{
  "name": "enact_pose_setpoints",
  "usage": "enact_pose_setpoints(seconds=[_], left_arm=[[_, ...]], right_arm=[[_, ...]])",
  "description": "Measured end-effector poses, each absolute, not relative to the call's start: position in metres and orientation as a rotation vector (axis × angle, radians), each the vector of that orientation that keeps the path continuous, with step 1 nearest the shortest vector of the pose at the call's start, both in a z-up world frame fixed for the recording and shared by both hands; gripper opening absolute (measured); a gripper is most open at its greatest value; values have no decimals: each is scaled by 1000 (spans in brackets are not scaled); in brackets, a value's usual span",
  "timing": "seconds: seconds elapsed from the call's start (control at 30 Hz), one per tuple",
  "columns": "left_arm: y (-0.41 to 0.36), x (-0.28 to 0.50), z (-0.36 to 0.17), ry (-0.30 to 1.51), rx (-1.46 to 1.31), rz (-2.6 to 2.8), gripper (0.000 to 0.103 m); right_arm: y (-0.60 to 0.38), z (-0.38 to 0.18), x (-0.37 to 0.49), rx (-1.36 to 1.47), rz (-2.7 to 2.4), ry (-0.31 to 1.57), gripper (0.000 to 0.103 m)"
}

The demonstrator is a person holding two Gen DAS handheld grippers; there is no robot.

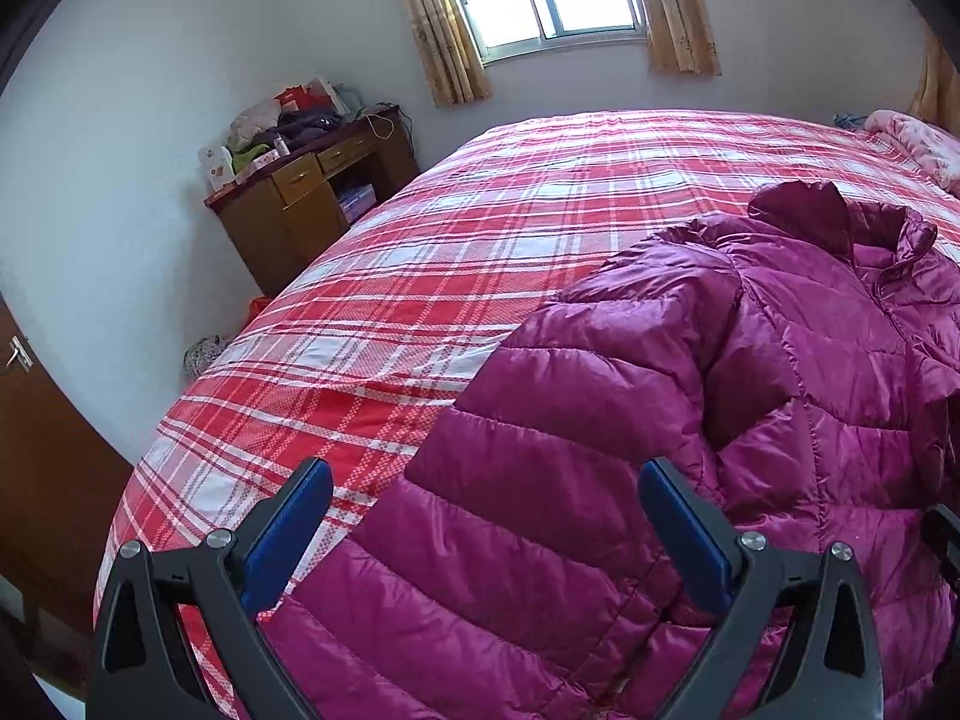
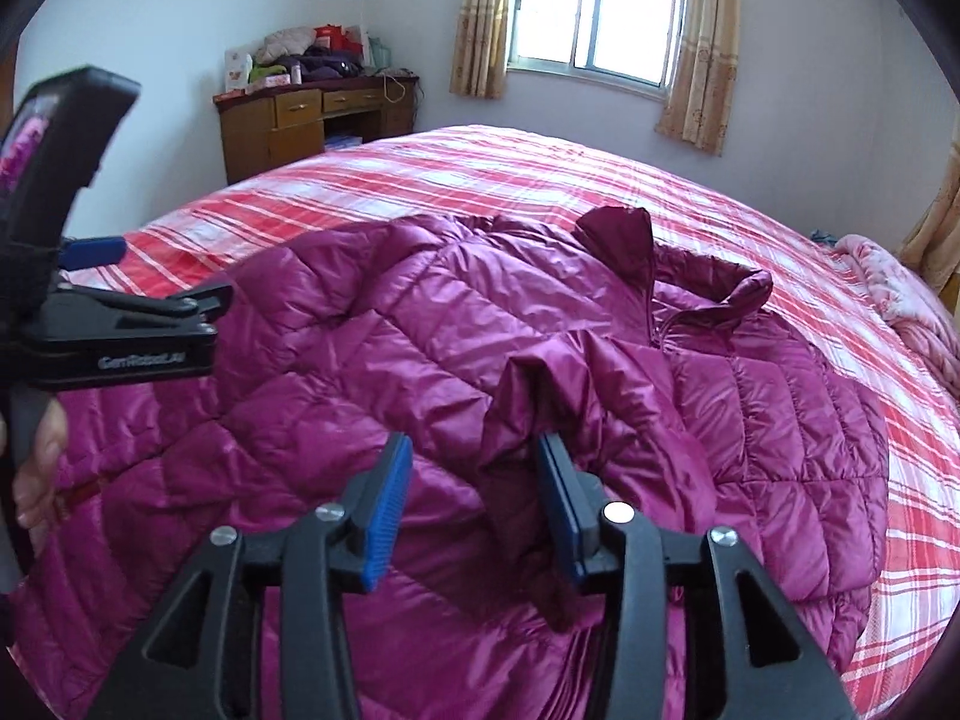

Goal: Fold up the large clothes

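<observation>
My left gripper (image 1: 485, 531) hangs with its jaws spread wide and nothing between them, over the near left part of the magenta down jacket (image 1: 690, 420), close to where its edge meets the red plaid bedspread (image 1: 420, 228). My right gripper (image 2: 474, 510) is parted too; a raised fold of the jacket's fabric (image 2: 528, 396) stands between the blue pads (image 2: 390, 516), touching the right one, but I cannot tell whether it is pinched. The jacket lies spread on the bed, collar toward the far right. A wooden desk (image 1: 300, 204) stands far left, a window (image 2: 594, 18) beyond.
</observation>
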State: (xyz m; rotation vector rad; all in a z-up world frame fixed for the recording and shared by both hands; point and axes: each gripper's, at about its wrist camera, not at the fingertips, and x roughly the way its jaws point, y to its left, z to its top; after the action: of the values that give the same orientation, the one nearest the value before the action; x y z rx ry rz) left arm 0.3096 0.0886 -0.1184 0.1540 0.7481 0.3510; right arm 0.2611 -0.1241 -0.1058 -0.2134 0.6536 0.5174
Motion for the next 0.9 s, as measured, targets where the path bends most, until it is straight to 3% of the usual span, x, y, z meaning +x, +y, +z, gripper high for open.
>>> enact_pose_setpoints(seconds=[0.17,0.4,0.7,0.8,0.9], left_arm=[[92,313,-112,750,133,372,102],[74,314,-106,730,149,344,102],[33,311,-102,713,202,280,102],[27,315,-104,723,210,278,102],[14,321,-101,713,230,264,102]], right_arm=[[-137,-89,245,-159,577,625,53],[-198,-74,258,83,520,616,55],[-151,-138,328,-19,432,871,53],[-118,-151,321,-145,446,852,51],[-124,-146,325,-92,476,864,51]])
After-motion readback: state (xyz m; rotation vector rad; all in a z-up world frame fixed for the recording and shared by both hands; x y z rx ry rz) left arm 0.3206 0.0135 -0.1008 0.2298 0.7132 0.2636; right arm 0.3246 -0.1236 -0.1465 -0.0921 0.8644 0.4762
